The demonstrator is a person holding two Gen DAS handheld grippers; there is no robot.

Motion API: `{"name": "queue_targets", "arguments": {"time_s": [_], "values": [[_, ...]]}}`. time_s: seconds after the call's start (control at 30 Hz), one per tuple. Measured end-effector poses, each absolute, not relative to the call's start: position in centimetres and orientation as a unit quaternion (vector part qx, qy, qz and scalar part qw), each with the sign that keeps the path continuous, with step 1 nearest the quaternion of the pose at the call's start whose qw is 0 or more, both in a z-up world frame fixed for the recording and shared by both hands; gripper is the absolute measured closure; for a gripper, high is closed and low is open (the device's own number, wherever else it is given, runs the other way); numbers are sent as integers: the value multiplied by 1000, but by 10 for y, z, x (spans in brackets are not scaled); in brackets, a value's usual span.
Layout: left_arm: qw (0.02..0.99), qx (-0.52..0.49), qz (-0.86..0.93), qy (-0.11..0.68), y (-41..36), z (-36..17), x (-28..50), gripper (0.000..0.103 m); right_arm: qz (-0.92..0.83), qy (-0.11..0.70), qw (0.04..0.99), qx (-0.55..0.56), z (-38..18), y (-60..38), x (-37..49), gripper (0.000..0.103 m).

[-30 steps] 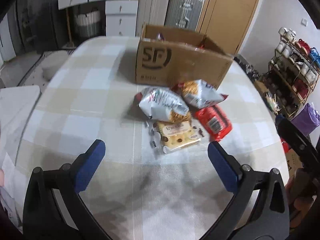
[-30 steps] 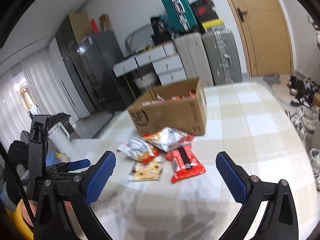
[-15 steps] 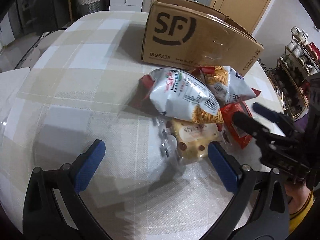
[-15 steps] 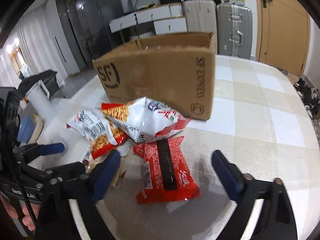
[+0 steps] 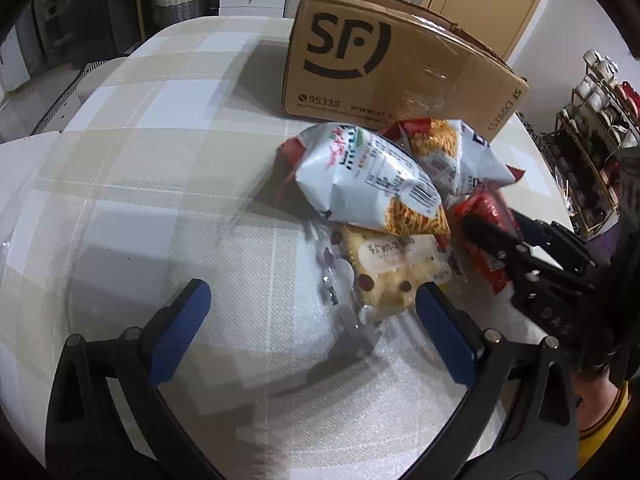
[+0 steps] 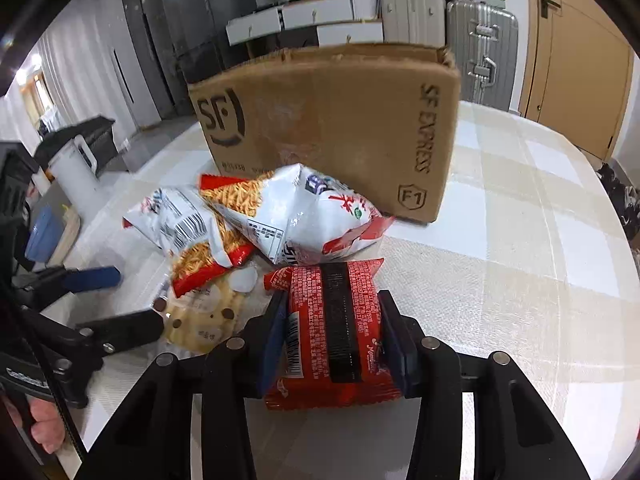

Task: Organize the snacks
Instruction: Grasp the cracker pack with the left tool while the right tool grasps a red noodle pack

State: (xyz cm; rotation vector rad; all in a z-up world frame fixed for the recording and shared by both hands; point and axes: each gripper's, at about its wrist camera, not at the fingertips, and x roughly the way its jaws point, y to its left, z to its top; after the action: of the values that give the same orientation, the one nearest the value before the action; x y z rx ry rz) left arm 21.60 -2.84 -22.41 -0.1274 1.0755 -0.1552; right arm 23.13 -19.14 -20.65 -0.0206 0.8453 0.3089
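Between the right gripper's (image 6: pixel 334 334) closed fingers sits the red packet (image 6: pixel 332 332), pinched at both sides.

You get even indoor light on the tablecloth (image 5: pixel 160 184) in both views — bright enough, with no harsh glare except a sheen on the white snack bag (image 5: pixel 360 184). A soft shadow lies left of the cardboard box (image 5: pixel 384 68). In the right wrist view a bright window glows at the upper left. Straight lines bow towards the edges, the corners go black, and the box rim (image 6: pixel 340 52) looks smeared.
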Motion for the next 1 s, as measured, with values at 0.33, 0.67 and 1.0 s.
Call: {"name": "queue_targets", "arguments": {"time_s": [0.33,0.67,1.0], "values": [[850,-58,-81,518,-51,-221,217,1,147,384,910,56,-193,-222,198,58],[850,-35,-60,523,-77,-223,232,1,121,378,913,98,-191,-251,173,58],[858,-7,-68,509,-106,-208,216,15,115,369,915,115,-189,-259,155,58]]}}
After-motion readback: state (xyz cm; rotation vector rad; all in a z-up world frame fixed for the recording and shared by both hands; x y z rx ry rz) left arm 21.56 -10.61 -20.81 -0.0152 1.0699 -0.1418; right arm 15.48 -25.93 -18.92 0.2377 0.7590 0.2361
